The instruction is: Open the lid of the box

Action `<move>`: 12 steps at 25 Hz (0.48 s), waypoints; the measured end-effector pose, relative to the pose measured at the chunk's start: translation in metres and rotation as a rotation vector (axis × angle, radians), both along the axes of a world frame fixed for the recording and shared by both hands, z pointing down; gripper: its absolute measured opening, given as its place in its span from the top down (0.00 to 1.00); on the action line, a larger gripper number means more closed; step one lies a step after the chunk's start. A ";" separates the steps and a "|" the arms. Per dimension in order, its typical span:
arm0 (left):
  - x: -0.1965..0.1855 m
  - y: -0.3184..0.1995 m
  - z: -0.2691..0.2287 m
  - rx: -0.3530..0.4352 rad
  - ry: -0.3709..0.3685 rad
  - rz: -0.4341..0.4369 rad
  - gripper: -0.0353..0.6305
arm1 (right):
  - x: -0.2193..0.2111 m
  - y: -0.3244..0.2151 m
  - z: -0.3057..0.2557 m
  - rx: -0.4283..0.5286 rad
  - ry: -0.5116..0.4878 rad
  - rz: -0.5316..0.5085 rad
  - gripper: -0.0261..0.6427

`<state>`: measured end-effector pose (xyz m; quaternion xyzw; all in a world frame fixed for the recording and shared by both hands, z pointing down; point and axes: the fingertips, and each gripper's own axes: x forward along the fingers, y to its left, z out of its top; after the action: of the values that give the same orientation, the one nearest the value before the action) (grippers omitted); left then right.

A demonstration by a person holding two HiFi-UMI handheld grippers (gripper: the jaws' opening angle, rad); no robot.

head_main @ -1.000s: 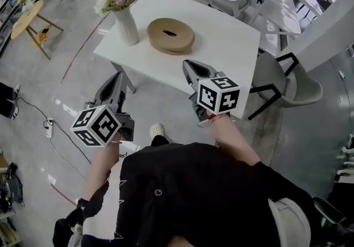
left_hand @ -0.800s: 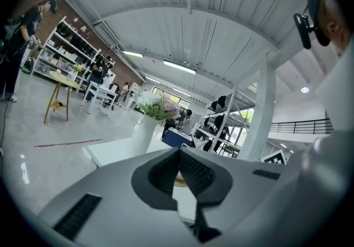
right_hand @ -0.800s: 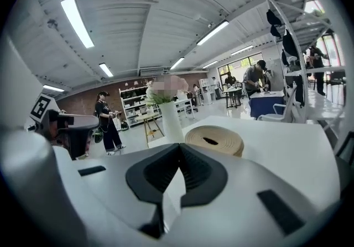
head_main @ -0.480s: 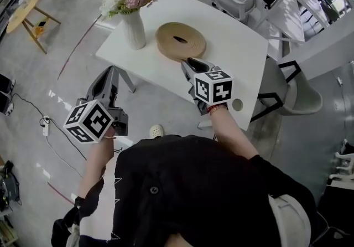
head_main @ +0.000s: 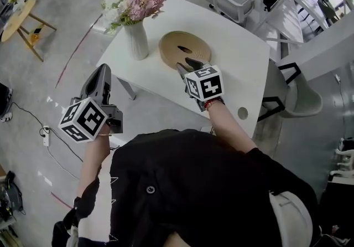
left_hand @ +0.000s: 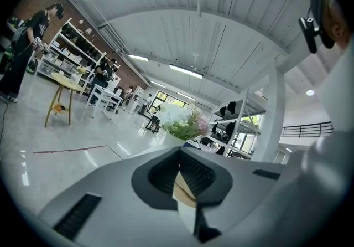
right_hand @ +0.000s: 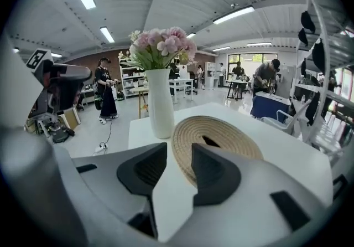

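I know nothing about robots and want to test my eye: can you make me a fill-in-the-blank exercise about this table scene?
The white vase on the table holds ____.
In the head view, the round woven box lies to the vase's ____.
The right tongs, by the box, stand ____ and empty.
The left tongs hang over the ____, off the table.
Missing: flowers; right; open; floor. The right tongs' jaws have just been opening.

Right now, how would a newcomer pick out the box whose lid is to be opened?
Find the large white table in the head view. On it, right of the tall white vase of flowers, lies the box. It alone is low, round and woven tan, with a dark slot in its top.
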<state>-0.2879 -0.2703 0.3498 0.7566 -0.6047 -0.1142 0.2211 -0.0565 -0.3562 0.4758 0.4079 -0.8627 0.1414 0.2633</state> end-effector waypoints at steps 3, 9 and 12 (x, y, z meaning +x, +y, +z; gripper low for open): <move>-0.008 -0.010 0.002 -0.002 0.006 0.000 0.93 | -0.004 -0.009 0.008 -0.010 0.049 -0.011 0.71; -0.020 -0.024 0.006 -0.007 0.018 -0.005 0.93 | -0.014 -0.020 0.029 -0.014 0.207 -0.075 0.67; -0.023 -0.029 0.011 -0.014 0.023 -0.004 0.93 | -0.018 -0.023 0.037 -0.024 0.254 -0.102 0.64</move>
<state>-0.3111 -0.2996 0.3604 0.7525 -0.6044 -0.1189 0.2331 -0.0746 -0.3790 0.5129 0.3749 -0.8403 0.0850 0.3822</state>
